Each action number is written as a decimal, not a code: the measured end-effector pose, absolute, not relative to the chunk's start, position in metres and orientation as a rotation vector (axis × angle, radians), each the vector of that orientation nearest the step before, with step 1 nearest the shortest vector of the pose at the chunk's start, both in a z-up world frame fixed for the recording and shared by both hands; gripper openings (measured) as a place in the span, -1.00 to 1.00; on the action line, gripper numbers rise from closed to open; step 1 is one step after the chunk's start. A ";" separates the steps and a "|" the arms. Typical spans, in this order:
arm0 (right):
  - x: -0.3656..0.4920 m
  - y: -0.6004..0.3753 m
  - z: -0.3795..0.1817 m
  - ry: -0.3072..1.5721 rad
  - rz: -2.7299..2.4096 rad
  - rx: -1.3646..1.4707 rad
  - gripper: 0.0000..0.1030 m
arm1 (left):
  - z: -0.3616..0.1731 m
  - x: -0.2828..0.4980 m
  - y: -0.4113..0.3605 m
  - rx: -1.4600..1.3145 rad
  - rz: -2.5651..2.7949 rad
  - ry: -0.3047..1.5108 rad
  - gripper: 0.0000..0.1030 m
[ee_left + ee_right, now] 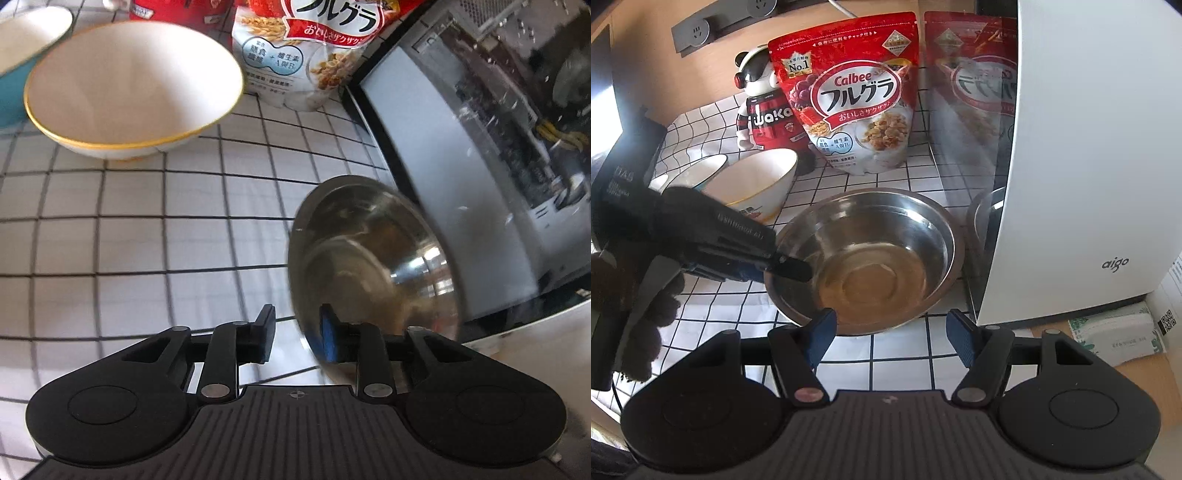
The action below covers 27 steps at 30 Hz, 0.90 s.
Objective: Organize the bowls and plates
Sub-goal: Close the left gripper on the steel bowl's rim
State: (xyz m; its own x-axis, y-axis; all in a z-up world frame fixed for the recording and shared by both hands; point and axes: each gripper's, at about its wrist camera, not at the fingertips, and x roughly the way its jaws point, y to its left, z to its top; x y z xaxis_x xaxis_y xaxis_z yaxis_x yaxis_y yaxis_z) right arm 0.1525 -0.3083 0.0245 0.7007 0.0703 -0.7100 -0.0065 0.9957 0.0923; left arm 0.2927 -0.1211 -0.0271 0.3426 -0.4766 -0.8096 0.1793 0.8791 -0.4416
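Left gripper (295, 334) straddles the near rim of the steel bowl (864, 258), one finger inside, one outside; jaws apart by a gap, and I cannot tell whether the pads actually press the rim. Right gripper (890, 332) hovers just short of the same bowl, jaws wide apart, nothing between them. The bowl sits on the white gridded cloth (147, 240), right beside the white appliance (1071, 166). Further back stands a gold-rimmed white bowl (129, 85), a teal bowl (14, 92) behind it, then the red cereal bag (857, 96) and a panda figure (764, 110)
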 end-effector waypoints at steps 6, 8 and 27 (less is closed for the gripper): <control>0.165 -0.304 0.022 0.792 0.055 0.085 0.30 | -0.016 0.283 -0.111 -0.228 -0.425 1.121 -0.40; 0.168 -0.303 0.021 0.794 0.056 0.085 0.30 | -0.011 0.279 -0.106 -0.210 -0.423 1.106 -0.40; 0.202 -0.301 -0.012 0.870 0.091 0.233 0.37 | -0.004 0.259 -0.072 -0.197 -0.376 1.091 -0.39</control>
